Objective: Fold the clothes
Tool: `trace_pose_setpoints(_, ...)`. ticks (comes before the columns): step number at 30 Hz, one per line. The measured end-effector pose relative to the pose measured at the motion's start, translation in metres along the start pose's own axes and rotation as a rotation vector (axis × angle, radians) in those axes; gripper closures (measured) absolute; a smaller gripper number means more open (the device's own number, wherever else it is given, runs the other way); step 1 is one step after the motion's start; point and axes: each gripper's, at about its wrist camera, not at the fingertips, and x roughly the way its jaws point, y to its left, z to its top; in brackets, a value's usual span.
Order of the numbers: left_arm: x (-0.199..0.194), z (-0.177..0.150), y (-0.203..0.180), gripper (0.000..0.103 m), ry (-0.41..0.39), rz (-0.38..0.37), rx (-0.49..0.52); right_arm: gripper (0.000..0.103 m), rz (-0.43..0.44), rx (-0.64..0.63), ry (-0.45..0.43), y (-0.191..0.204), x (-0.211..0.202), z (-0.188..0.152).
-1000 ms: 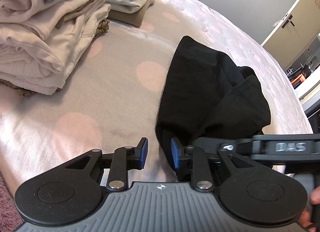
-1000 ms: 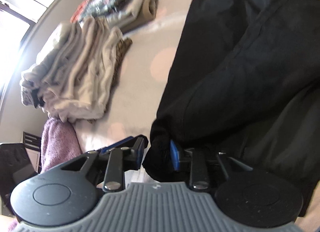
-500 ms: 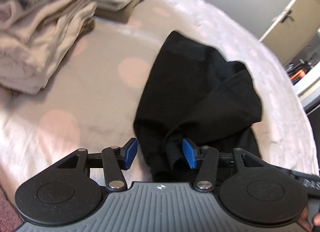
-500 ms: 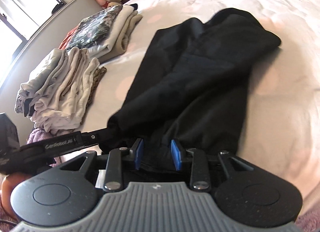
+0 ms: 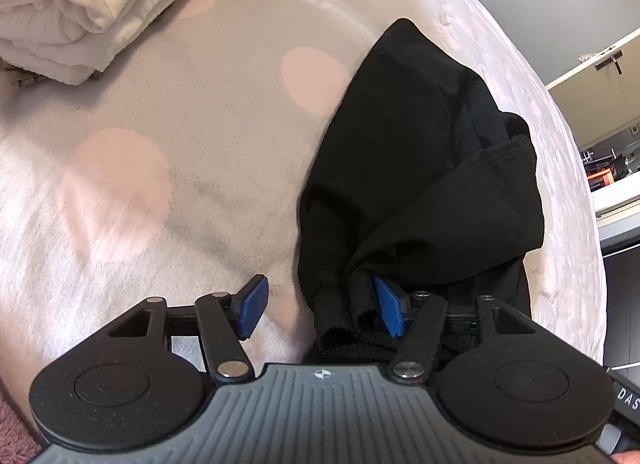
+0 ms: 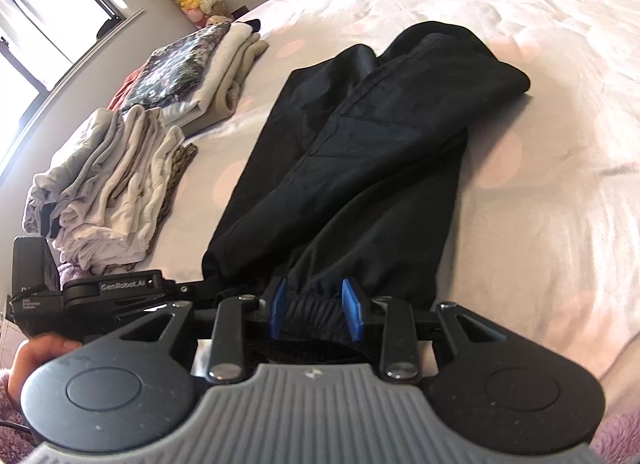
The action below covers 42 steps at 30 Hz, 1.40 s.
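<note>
Black trousers point(image 5: 420, 163) lie folded lengthwise on the dotted bedspread point(image 5: 180, 123), legs running away from me. My left gripper point(image 5: 320, 310) is open low over the near end. A ribbed cuff point(image 5: 332, 304) sits between its pads, against the right one and clear of the left. In the right wrist view the trousers point(image 6: 360, 135) stretch toward the far right. My right gripper point(image 6: 315, 308) is shut on their gathered elastic end point(image 6: 316, 306), which bunches between the blue pads.
A stack of folded pale clothes point(image 6: 112, 183) stands left of the trousers, also seen at the left wrist view's top left point(image 5: 68, 3). Behind it is a second pile topped by a dark floral piece point(image 6: 188, 63). A hand point(image 6: 36, 352) grips the left tool. Bare bedspread point(image 6: 540, 203) lies right.
The left jaws spread wide, let go of the cuff, and the gripper sank toward the bed. The right gripper swung sideways with its end; the trousers now lie stretched out.
</note>
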Motion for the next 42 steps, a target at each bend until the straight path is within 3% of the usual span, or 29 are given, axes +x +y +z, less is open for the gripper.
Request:
trace_pose_setpoints(4,0.005,0.0,-0.004,0.074,0.0,-0.021,0.013,0.068,-0.048,0.006,-0.028,-0.01,-0.002,0.012)
trace_pose_setpoints(6,0.006,0.0,-0.008,0.075,-0.002,-0.015,0.028,0.067,-0.079,0.009,-0.048,-0.018,-0.006,0.021)
trace_pose_setpoints(13,0.009,0.001,-0.009,0.078,0.004,-0.01,0.041,0.062,-0.173,0.085,-0.107,-0.067,-0.014,0.072)
trace_pose_setpoints(17,0.012,0.003,-0.01,0.079,0.013,-0.005,0.055,0.054,-0.163,0.173,-0.132,-0.098,-0.012,0.104)
trace_pose_setpoints(23,0.015,0.005,-0.009,0.079,0.028,-0.008,0.061,0.054,-0.138,0.323,-0.157,-0.14,0.004,0.142)
trace_pose_setpoints(29,0.018,0.007,-0.012,0.079,0.036,0.005,0.071,0.057,-0.102,0.437,-0.117,-0.166,0.034,0.149)
trace_pose_setpoints(32,0.018,0.007,-0.013,0.079,0.036,0.013,0.078,0.058,-0.124,0.43,-0.129,-0.163,0.039,0.152)
trace_pose_setpoints(39,0.018,0.006,-0.015,0.079,0.033,0.022,0.086,0.058,-0.033,0.305,-0.123,-0.118,0.049,0.186)
trace_pose_setpoints(42,0.018,0.007,-0.013,0.079,0.034,0.016,0.081,0.057,-0.069,0.263,-0.116,-0.107,0.064,0.205)
